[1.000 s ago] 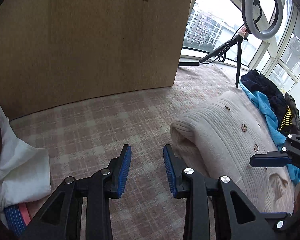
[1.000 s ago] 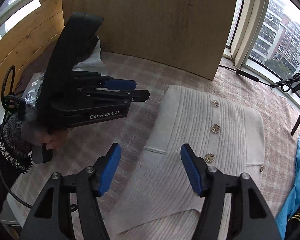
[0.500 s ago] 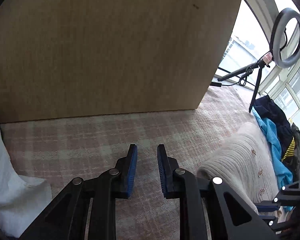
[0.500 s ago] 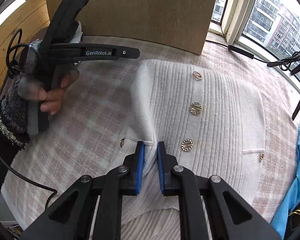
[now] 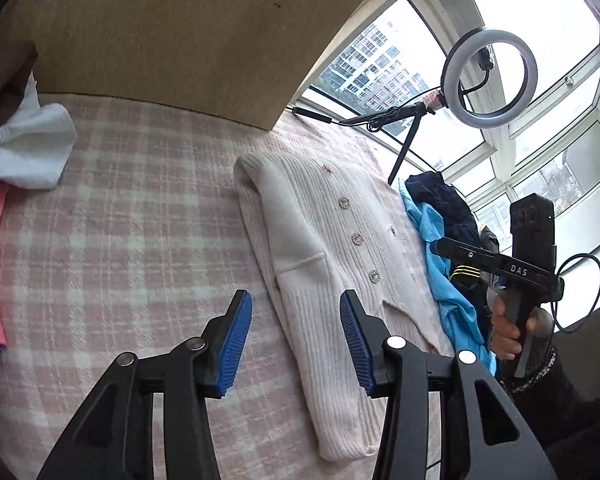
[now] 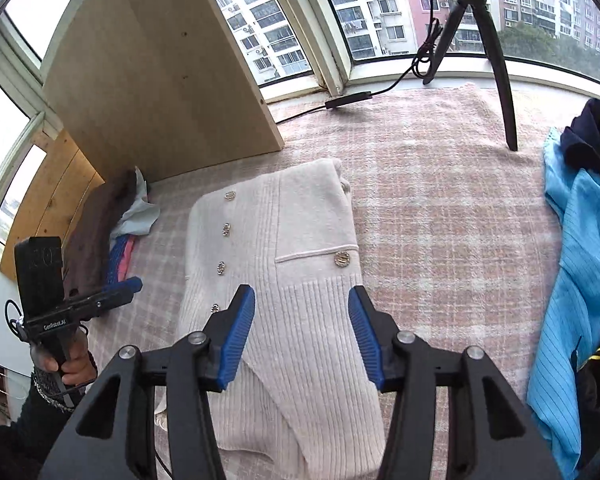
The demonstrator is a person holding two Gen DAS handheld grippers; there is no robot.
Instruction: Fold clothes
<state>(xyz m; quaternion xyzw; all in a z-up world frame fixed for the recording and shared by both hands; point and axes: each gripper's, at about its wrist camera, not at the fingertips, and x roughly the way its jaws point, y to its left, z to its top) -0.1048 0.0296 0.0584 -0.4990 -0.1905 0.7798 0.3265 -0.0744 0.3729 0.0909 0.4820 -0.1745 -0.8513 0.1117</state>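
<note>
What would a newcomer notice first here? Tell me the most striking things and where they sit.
The cream ribbed cardigan with metal buttons lies partly folded in the middle of the pink plaid blanket. Both the left gripper and the right gripper are above it with blue-padded jaws open and nothing held. A bright blue garment lies heaped at the blanket's right edge, and a ring light stands by the window.

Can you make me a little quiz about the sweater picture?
1. True or false: the cream cardigan lies on the pink checked blanket.
2. What lies beside the cardigan, below the tripod? A) blue clothes pile B) shoes C) books
3. Does the right claw grip any cloth?

Key: 1 true. 2 A. 3 No, it is open and holds nothing, having just been opening.
</note>
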